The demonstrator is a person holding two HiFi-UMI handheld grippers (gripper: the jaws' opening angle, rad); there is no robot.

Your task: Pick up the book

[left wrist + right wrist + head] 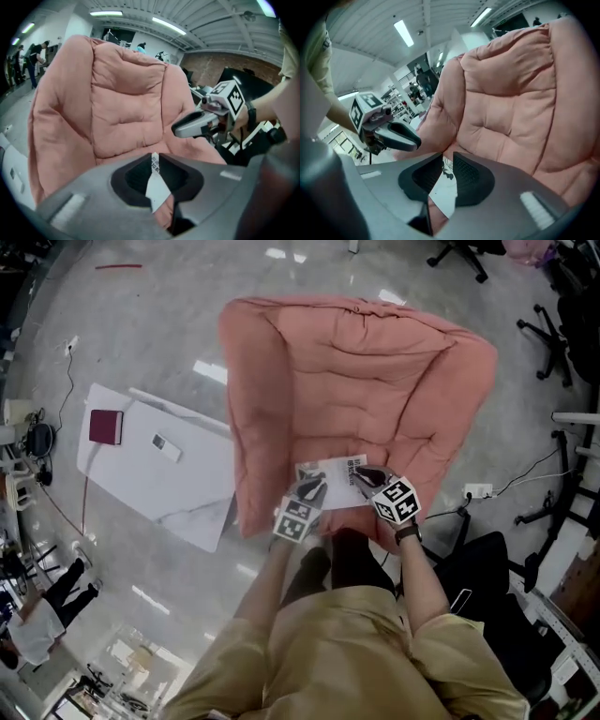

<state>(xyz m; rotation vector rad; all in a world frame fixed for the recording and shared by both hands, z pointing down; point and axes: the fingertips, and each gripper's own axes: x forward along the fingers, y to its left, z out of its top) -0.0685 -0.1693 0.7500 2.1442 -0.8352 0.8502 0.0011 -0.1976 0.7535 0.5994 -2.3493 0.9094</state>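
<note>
The left claw [155, 158] and right claw [447, 157], each open only a crack and holding nothing, slant down from either side, probably to pinch the book [337, 486], a thin white one with black print lying flat on the armchair [356, 381] seat just beyond their tips.

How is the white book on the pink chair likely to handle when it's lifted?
Probably floppy and light: the book looks thin, like a soft-cover booklet. Pushed, it would likely sink into the padded pink chair rather than slide.
</note>
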